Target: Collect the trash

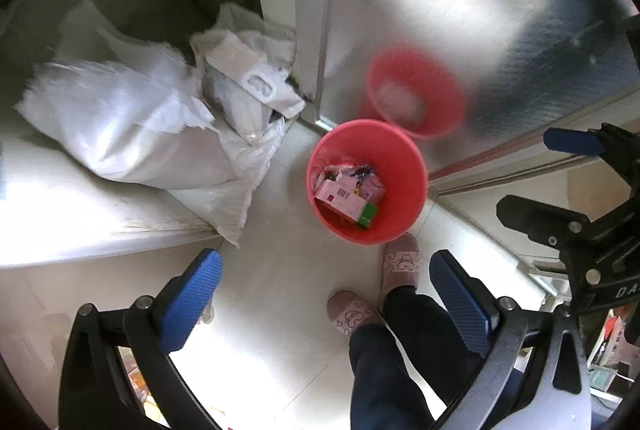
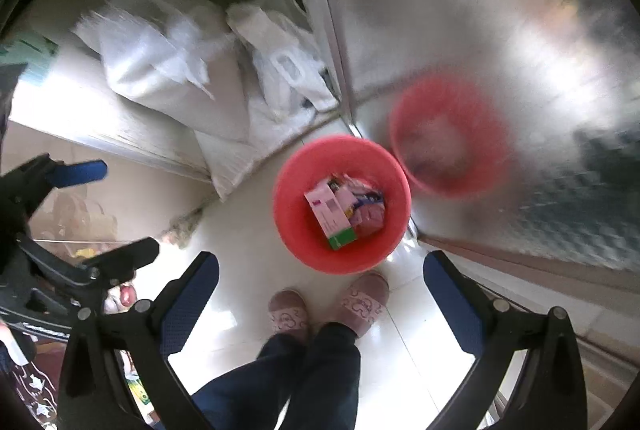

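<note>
A red bin (image 1: 404, 165) (image 2: 288, 201) stands on the pale floor against a shiny metal door. Inside it lie a pink and green box (image 1: 340, 199) (image 2: 330, 216) and several small wrappers. My left gripper (image 1: 326, 296) hangs well above the floor in front of the bin, pointing steeply down, open with nothing between its blue pads (image 1: 192, 298). My right gripper (image 2: 320, 296) is also open and empty, above the floor on the near side of the bin. Each gripper shows at the edge of the other's view: the right gripper (image 1: 560, 177) and the left gripper (image 2: 104, 213).
A person's feet in pink slippers (image 2: 366, 296) and dark trousers (image 1: 404, 358) stand just before the bin. White woven sacks (image 1: 132, 125) (image 2: 172, 77) lie on a low ledge to the left. The metal door (image 1: 500, 9) mirrors the bin. Clutter sits at the lower edges.
</note>
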The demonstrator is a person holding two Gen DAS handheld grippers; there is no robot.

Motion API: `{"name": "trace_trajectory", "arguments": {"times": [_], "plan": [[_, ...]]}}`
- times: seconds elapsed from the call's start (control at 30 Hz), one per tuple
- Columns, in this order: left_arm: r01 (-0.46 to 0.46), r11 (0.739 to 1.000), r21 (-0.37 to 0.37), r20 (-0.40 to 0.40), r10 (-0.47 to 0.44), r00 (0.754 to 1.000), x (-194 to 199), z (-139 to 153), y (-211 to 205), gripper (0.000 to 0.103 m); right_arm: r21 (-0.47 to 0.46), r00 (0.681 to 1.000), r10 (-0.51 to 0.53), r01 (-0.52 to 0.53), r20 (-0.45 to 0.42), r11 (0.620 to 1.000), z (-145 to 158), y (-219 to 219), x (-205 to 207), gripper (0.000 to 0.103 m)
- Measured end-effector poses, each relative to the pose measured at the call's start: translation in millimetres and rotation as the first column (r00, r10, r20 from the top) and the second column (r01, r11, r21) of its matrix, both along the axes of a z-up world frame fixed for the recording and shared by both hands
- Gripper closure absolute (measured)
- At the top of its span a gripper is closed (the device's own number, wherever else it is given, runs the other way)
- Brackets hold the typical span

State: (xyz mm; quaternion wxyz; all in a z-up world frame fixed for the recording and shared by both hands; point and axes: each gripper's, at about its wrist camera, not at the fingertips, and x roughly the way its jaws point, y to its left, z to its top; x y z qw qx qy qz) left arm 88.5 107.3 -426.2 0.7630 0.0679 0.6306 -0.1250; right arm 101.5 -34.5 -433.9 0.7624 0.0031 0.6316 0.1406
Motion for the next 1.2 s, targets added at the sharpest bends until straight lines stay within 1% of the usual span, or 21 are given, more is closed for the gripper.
{"name": "trace_trajectory", "arguments": {"times": [0.17,0.23,0.4,0.53,0.63,0.73,0.9,1.0,1.07,1.17,1.2], "plan": [[-0.003,0.999,-0.034,0.055,0.005,0.998,-17.1,77.3,10.9,0.000,-0.011,0.998,-0.014,0.015,0.064,1.000,66.3,3.7,-16.4,0.001],[0.004,0.999,-0.034,0.093,-0.001,0.996,-23.6,108.2,14.9,0.000,-0.012,0.997,-0.013,0.014,0.080,1.000,92.9,5.5,-23.3,0.001],[-0.005,0.999,-0.042,0.187,0.013,0.982,-40.6,179.7,16.9,0.000,-0.004,0.988,-0.040,0.041,0.150,0.999,164.5,5.6,-42.6,0.001],[-0.007,0.998,-0.068,0.250,0.024,0.968,-54.1,232.2,15.4,0.000,-0.005,0.973,-0.066,0.068,0.220,0.998,219.5,0.5,-58.0,0.001],[-0.024,0.996,-0.091,0.314,0.052,0.948,-61.8,274.7,14.6,0.000,0.015,0.959,-0.095,0.095,0.267,0.995,256.6,-5.4,-67.3,0.001],[-0.036,0.995,-0.092,0.379,0.068,0.923,-72.1,316.4,9.8,0.000,0.036,0.943,-0.110,0.104,0.315,0.994,294.7,-9.5,-76.3,0.001],[-0.017,0.993,-0.117,0.443,0.068,0.894,-86.5,367.4,2.9,0.000,0.023,0.908,-0.096,0.095,0.408,0.995,348.0,-15.1,-90.1,0.001],[-0.011,0.988,-0.157,0.466,0.083,0.881,-96.1,394.6,0.0,0.000,0.018,0.889,-0.099,0.102,0.447,0.995,370.1,-22.1,-97.3,0.001],[-0.014,0.985,-0.172,0.488,0.098,0.867,-105.3,411.1,-2.4,0.000,0.017,0.879,-0.103,0.108,0.465,0.994,384.0,-28.6,-101.8,0.001],[-0.018,0.989,-0.150,0.526,0.095,0.845,-118.6,433.6,-11.9,0.000,0.039,0.871,-0.111,0.105,0.478,0.994,396.2,-40.4,-104.9,0.001],[-0.020,0.990,-0.138,0.543,0.092,0.835,-124.0,439.8,-15.6,0.000,0.045,0.865,-0.110,0.101,0.489,0.994,401.3,-43.0,-107.3,0.001]]}}
